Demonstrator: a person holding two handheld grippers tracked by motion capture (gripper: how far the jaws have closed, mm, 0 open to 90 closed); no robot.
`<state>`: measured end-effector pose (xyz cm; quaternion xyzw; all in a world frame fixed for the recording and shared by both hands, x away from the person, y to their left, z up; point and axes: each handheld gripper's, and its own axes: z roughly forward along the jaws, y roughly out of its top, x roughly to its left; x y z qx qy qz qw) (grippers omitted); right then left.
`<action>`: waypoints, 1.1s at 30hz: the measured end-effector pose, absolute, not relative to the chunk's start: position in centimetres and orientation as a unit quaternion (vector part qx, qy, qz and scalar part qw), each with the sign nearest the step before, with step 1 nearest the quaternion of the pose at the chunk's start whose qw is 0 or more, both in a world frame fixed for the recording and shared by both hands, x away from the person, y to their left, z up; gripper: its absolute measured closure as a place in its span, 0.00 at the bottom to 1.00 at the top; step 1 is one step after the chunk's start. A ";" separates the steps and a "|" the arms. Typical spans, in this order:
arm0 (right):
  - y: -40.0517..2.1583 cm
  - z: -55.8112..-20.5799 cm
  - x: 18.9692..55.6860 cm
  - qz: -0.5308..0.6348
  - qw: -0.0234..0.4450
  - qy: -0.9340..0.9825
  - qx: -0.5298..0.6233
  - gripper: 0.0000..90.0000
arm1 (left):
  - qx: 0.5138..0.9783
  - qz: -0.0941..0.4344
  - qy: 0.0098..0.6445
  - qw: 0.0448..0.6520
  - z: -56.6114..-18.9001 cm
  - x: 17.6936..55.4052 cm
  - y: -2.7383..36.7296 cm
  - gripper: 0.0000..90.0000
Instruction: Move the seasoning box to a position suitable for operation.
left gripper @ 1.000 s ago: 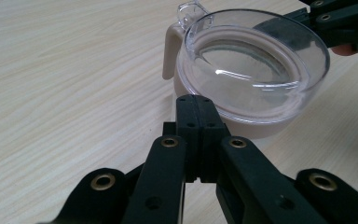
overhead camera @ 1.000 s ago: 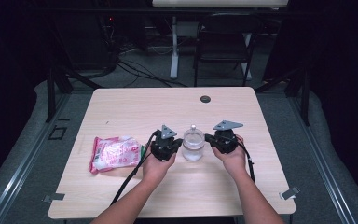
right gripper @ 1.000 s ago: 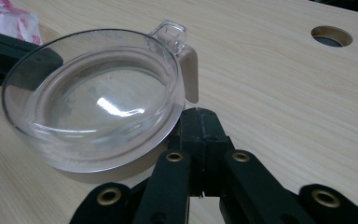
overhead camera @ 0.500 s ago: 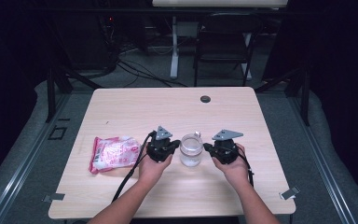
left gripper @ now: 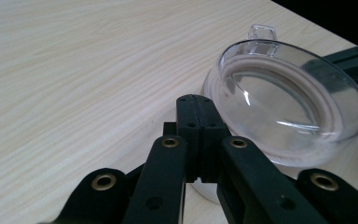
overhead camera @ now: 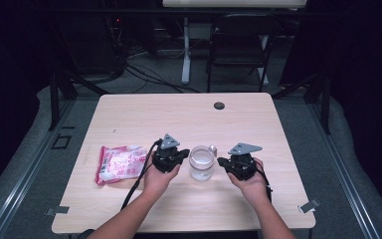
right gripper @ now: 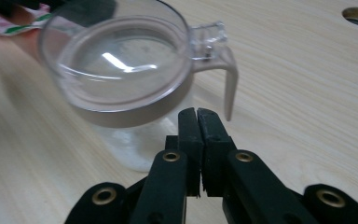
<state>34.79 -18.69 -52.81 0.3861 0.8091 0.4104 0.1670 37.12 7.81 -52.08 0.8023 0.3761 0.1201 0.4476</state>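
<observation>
A clear jar (overhead camera: 201,162) with a see-through lid, a beige band and a handle stands upright on the table between my two grippers. My left gripper (overhead camera: 183,155) is shut with nothing in it, and its closed tips (left gripper: 196,100) point at the jar (left gripper: 284,102) from its left, close to its side. My right gripper (overhead camera: 221,162) is on the other side of the jar. Its jaws (right gripper: 197,114) are together and hold nothing, a short way from the jar (right gripper: 121,70) and just below its handle (right gripper: 228,79).
A pink and white snack packet (overhead camera: 119,163) lies flat left of the left hand. A round cable hole (overhead camera: 219,105) sits near the table's far edge. A dark chair (overhead camera: 238,50) and cables are on the floor beyond the wooden table (overhead camera: 144,119).
The right gripper has drawn back toward the near edge of the table, and the jar stands slightly nearer too. The left gripper has hardly moved.
</observation>
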 end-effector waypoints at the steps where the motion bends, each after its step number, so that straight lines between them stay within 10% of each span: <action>1: -18.8 -53.0 35.0 0.407 0.168 0.809 0.389 0.97 | 0.801 0.121 0.378 0.448 -52.1 36.9 8.0 1.00; 14: -18.9 -54.4 38.4 0.418 0.162 0.800 0.400 0.84 | 0.803 0.137 0.377 0.440 -51.7 34.1 9.8 0.95; 33: -17.1 -54.2 38.1 0.375 0.195 0.812 0.404 0.95 | 0.828 0.146 0.344 0.419 -51.3 32.6 11.0 0.86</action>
